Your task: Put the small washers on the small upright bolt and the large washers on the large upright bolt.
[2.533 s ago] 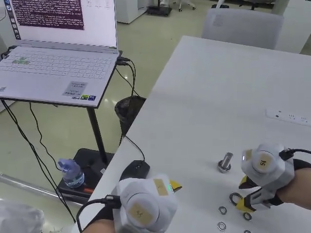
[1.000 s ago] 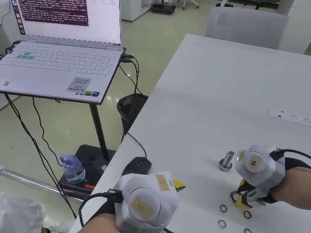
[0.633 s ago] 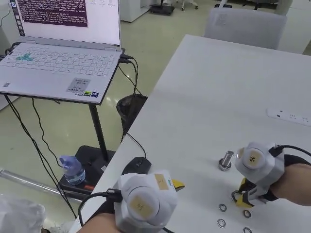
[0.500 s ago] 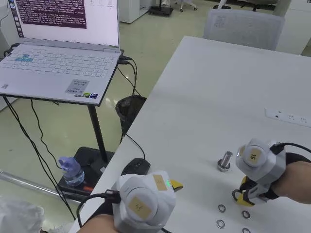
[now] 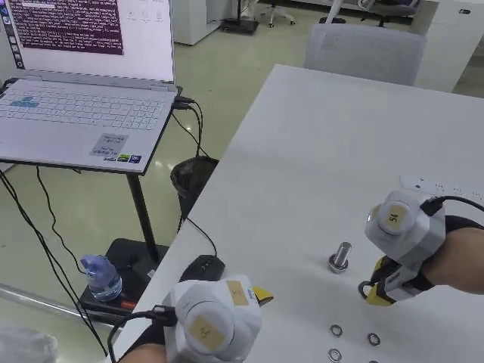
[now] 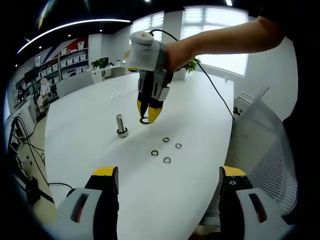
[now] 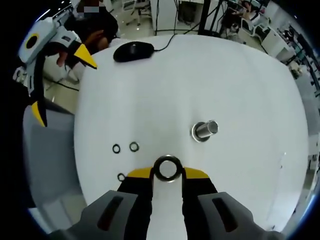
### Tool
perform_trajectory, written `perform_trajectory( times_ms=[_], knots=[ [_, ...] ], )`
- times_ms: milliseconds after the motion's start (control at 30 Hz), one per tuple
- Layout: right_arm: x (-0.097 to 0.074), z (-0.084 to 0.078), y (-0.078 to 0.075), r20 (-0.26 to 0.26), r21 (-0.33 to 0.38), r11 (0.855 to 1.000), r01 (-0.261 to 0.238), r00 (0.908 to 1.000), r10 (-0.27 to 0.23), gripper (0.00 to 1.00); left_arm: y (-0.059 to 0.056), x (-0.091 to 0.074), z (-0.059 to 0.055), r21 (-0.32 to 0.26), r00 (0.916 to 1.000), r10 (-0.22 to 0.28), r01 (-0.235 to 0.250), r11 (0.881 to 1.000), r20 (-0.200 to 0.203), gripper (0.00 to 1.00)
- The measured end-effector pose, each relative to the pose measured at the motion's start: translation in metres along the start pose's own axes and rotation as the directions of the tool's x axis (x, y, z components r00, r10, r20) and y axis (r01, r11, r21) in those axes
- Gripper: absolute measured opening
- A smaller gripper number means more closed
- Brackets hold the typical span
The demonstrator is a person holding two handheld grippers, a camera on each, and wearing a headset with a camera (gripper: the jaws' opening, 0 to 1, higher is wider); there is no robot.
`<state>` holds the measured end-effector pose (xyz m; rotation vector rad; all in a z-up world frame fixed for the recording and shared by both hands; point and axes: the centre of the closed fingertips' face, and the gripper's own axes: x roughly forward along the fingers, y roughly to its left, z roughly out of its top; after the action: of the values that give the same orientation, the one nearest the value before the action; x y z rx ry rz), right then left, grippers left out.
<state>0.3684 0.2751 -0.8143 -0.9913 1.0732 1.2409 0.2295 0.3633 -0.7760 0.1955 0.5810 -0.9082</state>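
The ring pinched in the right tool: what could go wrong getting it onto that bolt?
1. The washer is gripped only by its edge between the right tool's tips, so it might slip out.
2. It sits off to one side of the upright bolt; lowering it misaligned could tip the bolt.
3. Small washers lie loose nearby and could get nudged.

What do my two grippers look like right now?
The left gripper and right gripper match: a rounded white housing with a round yellow sticker on top, dark jaw mounts, yellow-tipped jaws, and a black cable trailing from each towards the wrist.
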Motion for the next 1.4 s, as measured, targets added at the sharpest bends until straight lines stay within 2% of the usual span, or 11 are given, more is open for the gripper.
perform_trajectory(
  times_ms=[133,467,867,1133,1400],
  knots=[
    [-0.010,0.006,-0.009,0.005,0.008,1.000,0.013,0.9999,-0.013,0.21,0.002,0.000,0.002,-0.001,1.0000,0.007,-0.007,1.000,0.004,0.84],
    [-0.019,0.016,-0.022,0.022,0.021,0.999,0.030,0.9993,-0.030,0.21,0.006,0.001,-0.001,-0.001,0.9998,0.022,-0.022,1.000,0.000,0.86],
    [-0.019,0.032,-0.032,0.033,0.027,0.999,0.040,0.9986,-0.041,0.22,0.007,0.003,-0.002,-0.010,0.9999,0.014,-0.014,1.000,0.006,0.86],
    [-0.011,0.043,-0.042,0.036,0.026,0.998,0.052,0.9980,-0.053,0.22,0.009,0.005,-0.003,-0.004,0.9999,0.008,-0.008,1.000,0.007,0.86],
    [-0.002,0.045,-0.047,0.024,0.026,0.999,0.048,0.9986,-0.048,0.22,0.011,0.004,-0.004,0.003,0.9999,0.004,-0.004,1.000,0.012,0.86]
  ],
)
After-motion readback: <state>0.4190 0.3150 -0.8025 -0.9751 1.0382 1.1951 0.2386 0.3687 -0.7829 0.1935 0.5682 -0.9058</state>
